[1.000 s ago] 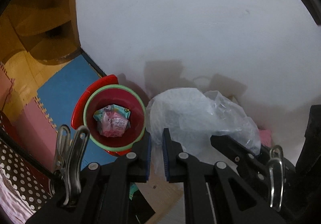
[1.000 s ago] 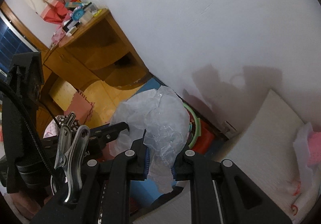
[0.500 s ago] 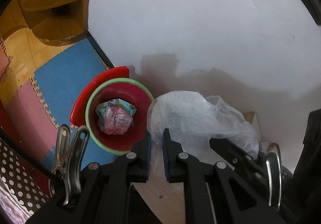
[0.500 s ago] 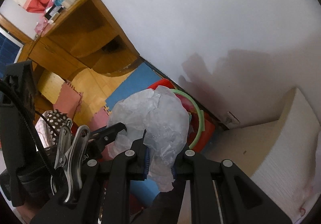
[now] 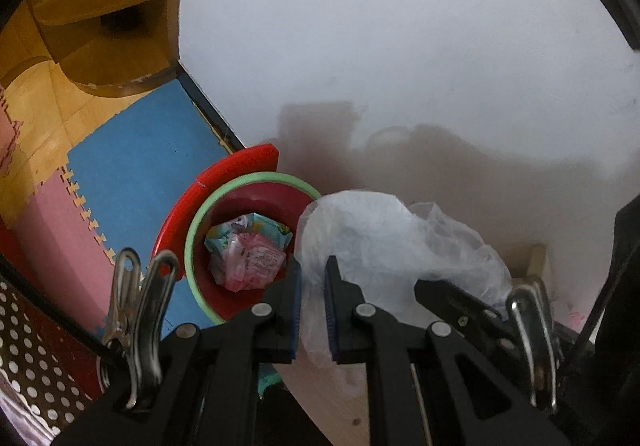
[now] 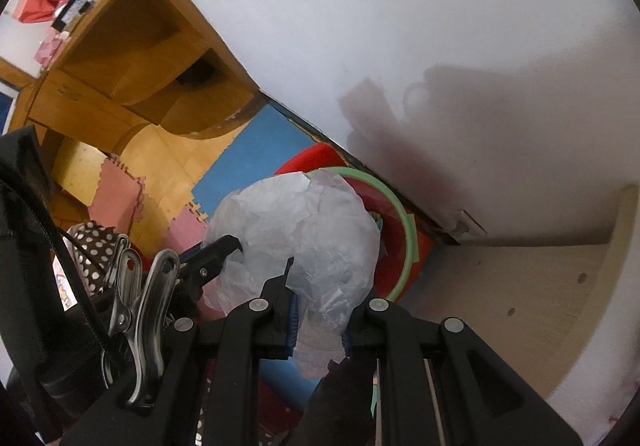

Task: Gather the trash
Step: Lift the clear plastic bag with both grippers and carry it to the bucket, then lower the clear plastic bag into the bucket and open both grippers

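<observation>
Left wrist view: crumpled translucent white plastic bag [image 5: 384, 242] clamped by both tools, hanging just beside the round red bin with a pale green rim [image 5: 244, 246].

Left gripper [image 5: 313, 310] pinched down on one lower edge of the plastic, blue pads nearly together with only thin film between. Right gripper [image 6: 320, 320] likewise closed on a thicker bunched fold, seen in the right wrist view overlapping the bin mouth. Gripped at two spots, probably to keep the limp film gathered rather than trailing while carried over the opening. Bin standing on the blue foam floor mat [image 5: 132, 170] close against the white wall [image 5: 400, 46], already holding pink and teal snack wrappers [image 5: 248, 250]. Bag not yet inside; release over the opening likely the next move.
</observation>
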A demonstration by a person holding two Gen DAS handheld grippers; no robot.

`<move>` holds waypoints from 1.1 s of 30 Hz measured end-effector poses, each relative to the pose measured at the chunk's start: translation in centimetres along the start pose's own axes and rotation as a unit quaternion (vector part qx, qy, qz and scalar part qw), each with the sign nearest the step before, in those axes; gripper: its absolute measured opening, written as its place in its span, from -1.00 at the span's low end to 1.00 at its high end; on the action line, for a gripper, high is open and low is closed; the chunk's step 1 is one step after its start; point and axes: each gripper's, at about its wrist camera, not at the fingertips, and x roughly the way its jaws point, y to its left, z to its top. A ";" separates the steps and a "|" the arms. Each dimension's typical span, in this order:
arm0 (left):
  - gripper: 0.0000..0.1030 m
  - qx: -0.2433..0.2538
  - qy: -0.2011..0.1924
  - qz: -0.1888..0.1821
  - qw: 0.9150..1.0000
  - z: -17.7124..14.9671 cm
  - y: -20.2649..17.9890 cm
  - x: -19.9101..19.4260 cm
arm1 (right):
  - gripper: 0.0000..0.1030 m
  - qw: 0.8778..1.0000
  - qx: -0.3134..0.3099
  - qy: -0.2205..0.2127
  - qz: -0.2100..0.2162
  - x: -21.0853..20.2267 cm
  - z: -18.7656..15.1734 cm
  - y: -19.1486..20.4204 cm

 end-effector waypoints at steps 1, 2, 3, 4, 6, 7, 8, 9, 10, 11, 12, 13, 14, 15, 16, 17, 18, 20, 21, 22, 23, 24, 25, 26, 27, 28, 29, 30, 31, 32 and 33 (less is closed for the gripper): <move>-0.82 -0.001 0.005 -0.002 1.000 0.0 0.2 0.6 | -0.67 1.000 0.004 0.004 0.001 0.5 0.1 -0.2; -0.82 -0.002 0.010 -0.004 1.000 -0.1 0.4 1.4 | -0.67 1.000 0.011 0.010 0.002 1.3 0.2 -0.7; -0.82 -0.002 0.013 -0.004 1.000 -0.1 0.4 2.0 | -0.67 1.000 0.016 0.015 0.003 1.9 0.1 -1.0; -0.82 -0.002 0.016 -0.003 1.000 -0.2 0.5 2.7 | -0.68 0.999 0.024 0.024 0.002 2.9 0.1 -1.5; -0.82 -0.007 0.028 -0.001 1.000 -0.6 0.7 4.1 | -0.68 0.999 0.034 0.039 0.001 4.3 0.0 -2.1; -0.82 -0.008 0.035 -0.002 0.999 -0.8 0.7 4.9 | -0.68 0.998 0.036 0.048 -0.006 5.2 0.0 -2.4; -0.82 -0.007 0.038 0.000 0.999 -0.9 0.8 5.5 | -0.68 0.998 0.035 0.055 -0.015 5.9 0.0 -2.6; -0.82 -0.004 0.042 0.005 0.999 -1.1 0.9 6.2 | -0.67 0.997 0.031 0.060 -0.021 6.5 0.0 -2.6; -0.82 0.000 0.045 0.011 0.999 -1.2 0.9 6.9 | -0.67 0.997 0.029 0.064 -0.024 7.0 0.0 -2.7; -0.82 0.003 0.048 0.019 0.999 -1.3 1.0 7.7 | -0.67 0.997 0.029 0.070 -0.028 7.7 0.1 -2.7; -0.82 0.003 0.050 0.025 0.998 -1.3 1.2 8.3 | -0.67 0.996 0.031 0.076 -0.029 8.3 0.2 -2.7; -0.82 -0.001 0.052 0.026 0.998 -1.2 1.7 8.9 | -0.67 0.996 0.032 0.083 -0.031 9.1 0.4 -2.8; -0.82 -0.009 0.054 0.026 0.998 -1.1 2.3 9.7 | -0.67 0.995 0.033 0.091 -0.032 10.0 0.6 -2.8; -0.82 -0.015 0.054 0.029 0.998 -1.0 2.8 10.3 | -0.67 0.994 0.035 0.099 -0.030 11.0 0.8 -2.9; -0.82 -0.019 0.054 0.032 0.998 -0.9 3.2 10.7 | -0.67 0.994 0.037 0.104 -0.027 11.6 0.9 -2.8; -0.82 -0.028 0.053 0.031 0.998 -0.8 3.9 11.4 | -0.67 0.993 0.037 0.109 -0.025 12.4 1.2 -2.7; -0.82 -0.036 0.051 0.031 0.998 -0.6 4.4 11.9 | -0.67 0.993 0.035 0.114 -0.025 13.1 1.6 -2.5; -0.82 -0.050 0.048 0.035 0.997 -0.2 5.5 13.0 | -0.67 0.993 0.029 0.114 -0.019 14.6 2.1 -2.6; -0.82 -0.055 0.048 0.038 0.997 -0.1 5.9 13.5 | -0.67 0.993 0.029 0.116 -0.015 15.2 2.3 -2.5; -0.82 -0.063 0.049 0.041 0.996 0.1 6.4 14.1 | -0.67 0.992 0.036 0.120 -0.009 16.0 2.4 -2.6; -0.82 -0.071 0.051 0.045 0.995 0.2 6.9 14.6 | -0.67 0.991 0.044 0.123 -0.001 16.7 2.6 -2.7; -0.82 -0.074 0.052 0.048 0.995 0.2 7.3 15.0 | -0.67 0.991 0.049 0.126 0.008 17.6 2.7 -2.8; -0.82 -0.077 0.052 0.052 0.994 0.3 7.7 15.4 | -0.67 0.990 0.053 0.129 0.012 18.5 2.8 -3.0; -0.82 -0.078 0.052 0.055 0.994 0.3 8.0 15.6 | -0.67 0.990 0.055 0.132 0.015 19.0 2.8 -3.1; -0.82 -0.079 0.051 0.058 0.994 0.4 8.2 15.9 | -0.67 0.989 0.056 0.135 0.019 19.6 2.8 -3.1; -0.82 -0.077 0.049 0.062 0.994 0.4 8.5 16.1 | -0.67 0.989 0.057 0.137 0.023 20.2 2.8 -3.2; -0.82 -0.075 0.049 0.066 0.994 0.4 8.6 16.4 | -0.67 0.988 0.055 0.139 0.027 20.7 2.8 -3.3; -0.82 -0.074 0.050 0.069 0.994 0.3 8.8 16.7 | -0.67 0.988 0.053 0.141 0.031 21.3 2.8 -3.3; -0.82 -0.075 0.051 0.070 0.993 0.3 9.0 17.0 | -0.67 0.988 0.052 0.143 0.033 21.8 2.8 -3.6; -0.82 -0.075 0.053 0.071 0.993 0.2 9.2 17.3 | -0.67 0.987 0.052 0.145 0.034 22.2 2.7 -3.6; -0.82 -0.074 0.054 0.073 0.993 0.1 9.2 17.5 | -0.67 0.987 0.053 0.148 0.035 22.6 2.6 -3.9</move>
